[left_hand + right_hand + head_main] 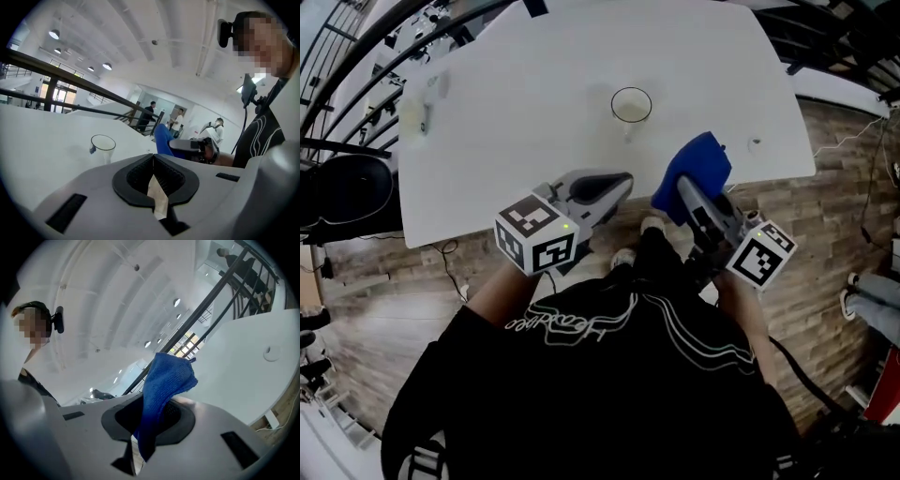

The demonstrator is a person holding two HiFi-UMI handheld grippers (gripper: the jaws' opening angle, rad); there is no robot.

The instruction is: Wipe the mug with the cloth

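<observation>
Your right claw [686, 192] is clenched on the blue cloth [166, 376], which sticks up past its tips. Left claw [153, 158] is closed on nothing. Both forearms are tucked against your torso, at the near edge of the white surface [516, 131]. The glass mug [631, 105] stands upright ahead of both claws, touching neither.

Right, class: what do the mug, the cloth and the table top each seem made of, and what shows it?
Mug: clear glass or plastic; the table shows through. Cloth: blue, soft fabric, perhaps microfibre; fuzzy looped surface. Table top: smooth matt white, maybe laminate; cannot tell more.
</observation>
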